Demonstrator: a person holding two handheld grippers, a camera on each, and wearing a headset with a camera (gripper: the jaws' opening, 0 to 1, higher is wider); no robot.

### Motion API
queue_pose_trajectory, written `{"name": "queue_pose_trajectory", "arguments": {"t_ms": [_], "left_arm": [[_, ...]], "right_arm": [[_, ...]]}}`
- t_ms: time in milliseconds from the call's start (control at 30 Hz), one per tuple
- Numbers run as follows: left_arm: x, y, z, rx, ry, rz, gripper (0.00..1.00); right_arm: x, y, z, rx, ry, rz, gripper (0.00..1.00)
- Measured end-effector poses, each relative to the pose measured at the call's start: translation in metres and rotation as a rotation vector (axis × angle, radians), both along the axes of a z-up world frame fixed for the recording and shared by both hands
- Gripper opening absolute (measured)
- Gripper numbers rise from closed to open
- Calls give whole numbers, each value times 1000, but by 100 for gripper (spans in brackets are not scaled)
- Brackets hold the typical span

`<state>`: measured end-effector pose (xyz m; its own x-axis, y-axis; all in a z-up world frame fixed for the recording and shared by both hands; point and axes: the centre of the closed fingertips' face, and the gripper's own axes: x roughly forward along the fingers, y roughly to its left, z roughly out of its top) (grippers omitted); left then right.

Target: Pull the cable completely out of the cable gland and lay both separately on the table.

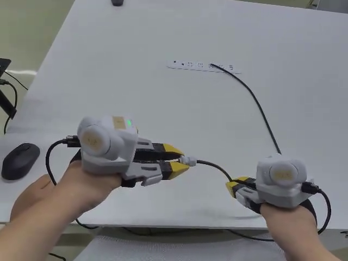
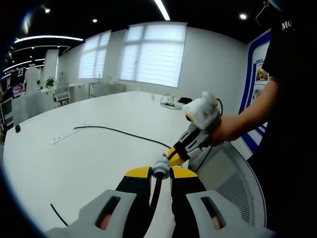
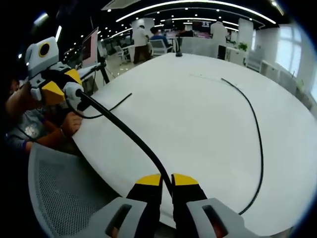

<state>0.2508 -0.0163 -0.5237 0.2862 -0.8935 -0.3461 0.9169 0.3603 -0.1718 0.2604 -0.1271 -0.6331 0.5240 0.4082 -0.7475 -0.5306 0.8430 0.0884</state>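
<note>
A small grey-white cable gland (image 1: 188, 161) sits between the yellow tips of my left gripper (image 1: 181, 159), which is shut on it just above the table's front edge. A black cable (image 1: 213, 167) runs from the gland to the right, where my right gripper (image 1: 232, 186) is shut on it. In the left gripper view the gland (image 2: 160, 166) is pinched at the jaw tips (image 2: 160, 173), the cable (image 2: 154, 194) passes back between the jaws, and the right gripper (image 2: 176, 153) is close ahead. In the right gripper view the cable (image 3: 124, 130) stretches from my jaws (image 3: 166, 179) to the gland (image 3: 74, 91).
The white table (image 1: 163, 103) carries a white power strip (image 1: 200, 66) at the back, with its black cord (image 1: 260, 109) curving to the front right edge. A dark mouse (image 1: 20, 160) lies at the left. A mesh chair (image 3: 64, 188) is below the table edge.
</note>
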Motion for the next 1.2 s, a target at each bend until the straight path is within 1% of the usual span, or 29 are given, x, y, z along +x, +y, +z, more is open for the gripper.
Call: {"name": "queue_pose_trajectory", "arguments": {"t_ms": [133,200,267,300,333,367,400,433,500,567,600,633,667,700,733,800,967,1033,1167,1200], "left_arm": [[1,0,1,0,-1,1,15],[1,0,0,-1,3,2,15],[1,0,0,0,3,2,15],[0,0,0,0,5,1,15],[0,-1,0,1,5,1,15],[0,-1,-1,4,6,1,15],[0,-1,-1,5,7,0,15],[0,-2,-1,6,6,-1,15],[0,-2,0,7,4,-2,15],[0,-3,0,5,5,-1,15],[0,-3,0,5,5,0,15],[1,-3,0,6,6,1,15],[1,-3,1,7,5,0,15],[0,-4,1,7,4,-1,15],[0,-4,2,7,2,-3,15],[-1,-5,2,9,1,-5,15],[-2,-4,2,14,-4,0,15],[-3,-4,2,15,-2,2,15],[-4,-4,0,27,-8,0,15],[-4,-4,0,28,-8,-1,15]], "right_arm": [[-5,0,6,1,-18,22,3],[-6,1,13,-6,-37,37,6],[-5,4,23,-25,-72,73,9],[-4,7,31,-35,-95,96,10],[-4,12,38,-40,-116,125,11],[-5,21,47,-45,-138,171,11],[-5,26,53,-44,-143,185,11],[-5,36,62,-41,-158,217,11],[-6,51,70,-49,-176,274,13],[-6,62,77,-61,-189,311,15],[-5,70,84,-64,-212,331,14],[-4,75,87,-71,-225,347,14],[-5,78,89,-84,-232,364,14],[-3,81,92,-106,-254,383,13],[-3,83,93,-124,-265,399,13],[-3,86,93,-140,-264,413,11],[-5,90,93,-163,-273,449,5],[-6,90,92,-166,-273,457,3],[-8,90,90,-159,-270,453,2],[-9,91,89,-165,-272,456,2]]}}
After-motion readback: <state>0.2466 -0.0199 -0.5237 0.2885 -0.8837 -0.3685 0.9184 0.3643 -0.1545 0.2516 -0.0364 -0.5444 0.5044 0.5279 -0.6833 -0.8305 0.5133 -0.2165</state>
